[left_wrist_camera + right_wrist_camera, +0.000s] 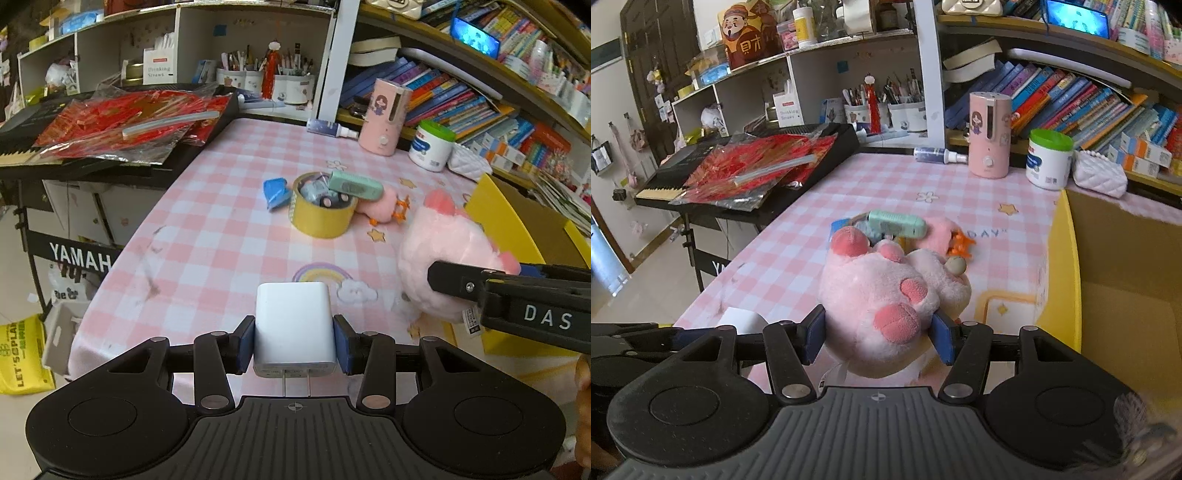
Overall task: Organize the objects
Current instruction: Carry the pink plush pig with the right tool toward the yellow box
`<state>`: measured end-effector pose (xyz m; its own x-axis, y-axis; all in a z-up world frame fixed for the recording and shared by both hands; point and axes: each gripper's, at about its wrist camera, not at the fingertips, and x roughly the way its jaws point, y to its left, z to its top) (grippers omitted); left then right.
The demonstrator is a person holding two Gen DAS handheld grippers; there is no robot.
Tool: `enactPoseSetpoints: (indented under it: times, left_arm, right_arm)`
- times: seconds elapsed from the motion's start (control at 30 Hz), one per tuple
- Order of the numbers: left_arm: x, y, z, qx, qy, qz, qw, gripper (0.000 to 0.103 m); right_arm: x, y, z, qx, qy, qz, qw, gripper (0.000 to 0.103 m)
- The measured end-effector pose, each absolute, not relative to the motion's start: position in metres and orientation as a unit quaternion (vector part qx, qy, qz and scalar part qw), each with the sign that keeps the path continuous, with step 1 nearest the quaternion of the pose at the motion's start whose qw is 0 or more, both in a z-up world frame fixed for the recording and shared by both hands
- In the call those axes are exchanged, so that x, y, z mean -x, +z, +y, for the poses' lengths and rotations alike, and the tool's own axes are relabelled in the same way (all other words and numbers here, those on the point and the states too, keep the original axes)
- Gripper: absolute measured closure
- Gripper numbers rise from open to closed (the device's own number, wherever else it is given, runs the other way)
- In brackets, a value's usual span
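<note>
My left gripper point(294, 338) is shut on a white charger block point(293, 325), held above the near edge of the pink checked table point(229, 206). My right gripper point(879, 338) is shut on a pink plush toy point(886, 295), lifted beside the yellow cardboard box point(1115, 280); the same plush toy point(439, 254) shows at the right of the left wrist view. At mid-table a yellow tape roll point(322, 216) holds a small toy car, with a mint green case point(355, 184) lying across it, a blue clip point(276, 192) to its left and a small pink plush point(388, 206) behind.
A pink humidifier point(990, 134), a white green-lidded tub point(1050, 158), a spray bottle point(940, 154) and a white quilted pouch point(1099, 177) stand at the table's back. A keyboard with red foil packets point(746, 166) lies left. Bookshelves rise behind.
</note>
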<state>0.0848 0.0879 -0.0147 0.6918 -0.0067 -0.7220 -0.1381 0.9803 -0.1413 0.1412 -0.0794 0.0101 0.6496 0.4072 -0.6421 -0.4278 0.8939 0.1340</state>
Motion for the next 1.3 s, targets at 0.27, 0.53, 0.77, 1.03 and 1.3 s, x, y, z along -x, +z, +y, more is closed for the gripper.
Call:
enactPoseSetpoints:
  times: [0.27,0.53,0.77,1.03,1.3]
  left_arm:
    - [-0.049,-0.012,0.084,0.083,0.013,0.393,0.916,0.061]
    - [-0.021,-0.012,0.077,0.074,-0.012,0.395,0.916,0.061]
    - [-0.007,-0.012,0.063,0.06,-0.045,0.394,0.916,0.061]
    - [0.005,-0.016,0.041,0.036,-0.092,0.397,0.912,0.061]
    - [0.009,-0.018,0.014,0.013,-0.141,0.4,0.906,0.061]
  right_arm:
    - [-0.096,0.006,-0.087,-0.004,0.209,0.371,0.905,0.047]
    - [-0.058,0.004,-0.1,-0.027,0.188,0.379,0.906,0.047]
    - [-0.032,0.004,-0.116,-0.044,0.156,0.381,0.91,0.047]
    - [-0.003,-0.002,-0.138,-0.064,0.115,0.388,0.912,0.047]
    - [0.021,-0.007,-0.166,-0.092,0.063,0.393,0.913,0.047]
